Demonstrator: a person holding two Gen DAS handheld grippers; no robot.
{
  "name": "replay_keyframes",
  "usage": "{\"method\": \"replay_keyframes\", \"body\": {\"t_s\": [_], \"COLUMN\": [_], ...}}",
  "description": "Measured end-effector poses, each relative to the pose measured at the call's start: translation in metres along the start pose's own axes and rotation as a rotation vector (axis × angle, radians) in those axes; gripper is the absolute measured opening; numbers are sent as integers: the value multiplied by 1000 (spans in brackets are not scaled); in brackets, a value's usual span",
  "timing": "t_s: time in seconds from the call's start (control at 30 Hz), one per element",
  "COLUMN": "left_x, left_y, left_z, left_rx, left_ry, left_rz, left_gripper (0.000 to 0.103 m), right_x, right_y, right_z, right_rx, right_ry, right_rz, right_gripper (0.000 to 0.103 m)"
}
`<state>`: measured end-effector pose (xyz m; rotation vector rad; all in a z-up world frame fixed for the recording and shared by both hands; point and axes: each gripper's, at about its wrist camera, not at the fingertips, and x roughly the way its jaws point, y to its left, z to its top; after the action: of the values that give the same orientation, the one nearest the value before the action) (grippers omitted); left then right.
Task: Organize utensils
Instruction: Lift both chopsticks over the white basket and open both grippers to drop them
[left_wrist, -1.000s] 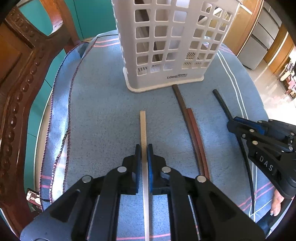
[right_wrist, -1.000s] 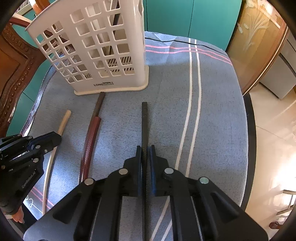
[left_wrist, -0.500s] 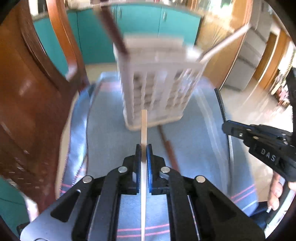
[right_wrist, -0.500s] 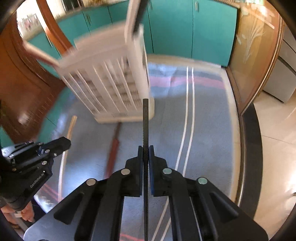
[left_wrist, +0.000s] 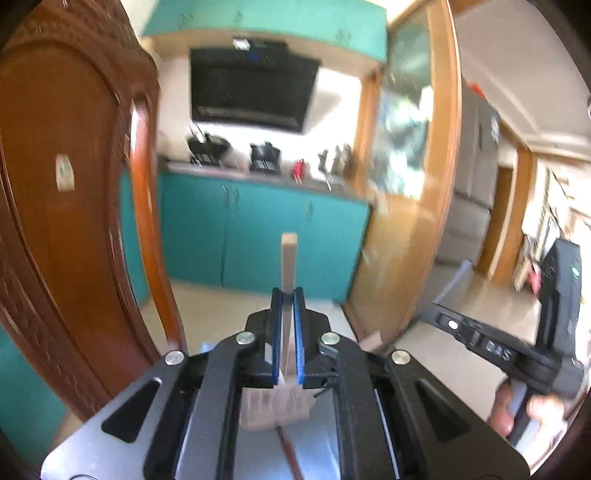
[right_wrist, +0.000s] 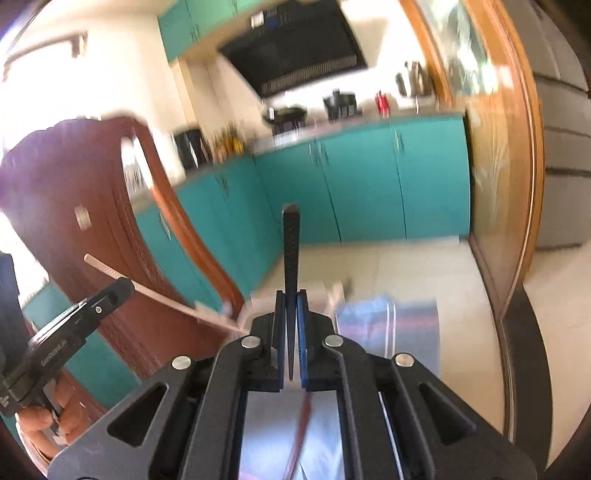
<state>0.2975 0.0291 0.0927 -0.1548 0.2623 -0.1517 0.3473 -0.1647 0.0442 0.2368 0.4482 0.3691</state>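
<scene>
My left gripper (left_wrist: 288, 297) is shut on a pale wooden chopstick (left_wrist: 288, 258), which sticks up and forward, high above the table. My right gripper (right_wrist: 291, 295) is shut on a black chopstick (right_wrist: 290, 247), held the same way. Each gripper shows in the other's view: the right gripper (left_wrist: 439, 314) at the right edge, the left gripper (right_wrist: 123, 290) at the left with the pale chopstick (right_wrist: 166, 297) running through it. The white basket (left_wrist: 273, 408) lies low between the fingers, blurred. A brown chopstick (right_wrist: 300, 432) lies on the blue cloth (right_wrist: 391, 325).
A carved wooden chair back (left_wrist: 62, 229) fills the left side. Teal cabinets (left_wrist: 258, 236) and a counter with pots stand across the floor. A wood-framed glass door (right_wrist: 491, 158) is at the right. A hand (right_wrist: 40, 424) grips the left tool's handle.
Both grippers have risen and tilted upward, lifting their chopsticks off the cloth. The views have swung from the table and basket to the kitchen beyond.
</scene>
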Motion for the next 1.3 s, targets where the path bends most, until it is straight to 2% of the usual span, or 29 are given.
{"method": "replay_keyframes", "body": {"t_s": [0.1,0.23,0.3,0.4,0.53,0.67,0.8,0.93,1.03,1.13,1.2,1.27,1.3], "left_x": [20,58,61,58,50,60,80,87,76,57,49,43,43], "left_y": [6,18,21,26,33,43,49,55,58,58,58,59,59], "left_z": [2,-9,-9,0,2,-6,-18,-21,-15,-10,-8,-7,-7], "left_rx": [-18,-59,-74,-89,-140,-183,-189,-220,-237,-244,-250,-256,-256], "left_ry": [-37,8,21,-15,-84,-102,-76,-60,-89,-152,-187,-221,-230], "left_rz": [55,93,89,82,92,141,186,179,160,157,156,158,162], "left_gripper": [7,7,7,7,7,7,7,7,7,7,7,7,7], "right_x": [1,25,48,84,108,126,133,130,122,113,109,101,98], "right_y": [4,0,-2,-6,-4,-4,-3,-4,-3,-3,-5,-11,-13], "right_z": [21,24,18,7,-9,-23,-30,-34,-34,-32,-30,-29,-29], "right_rx": [9,27,20,26,-10,-36,-67,-83,-81,-76,-63,-20,-2], "right_ry": [-88,-131,-101,-36,9,63,87,81,57,19,2,-15,-23], "right_rz": [-14,-56,-92,-107,-149,-154,-152,-152,-139,-143,-153,-132,-121], "right_gripper": [6,7,7,7,7,7,7,7,7,7,15,39,43]}}
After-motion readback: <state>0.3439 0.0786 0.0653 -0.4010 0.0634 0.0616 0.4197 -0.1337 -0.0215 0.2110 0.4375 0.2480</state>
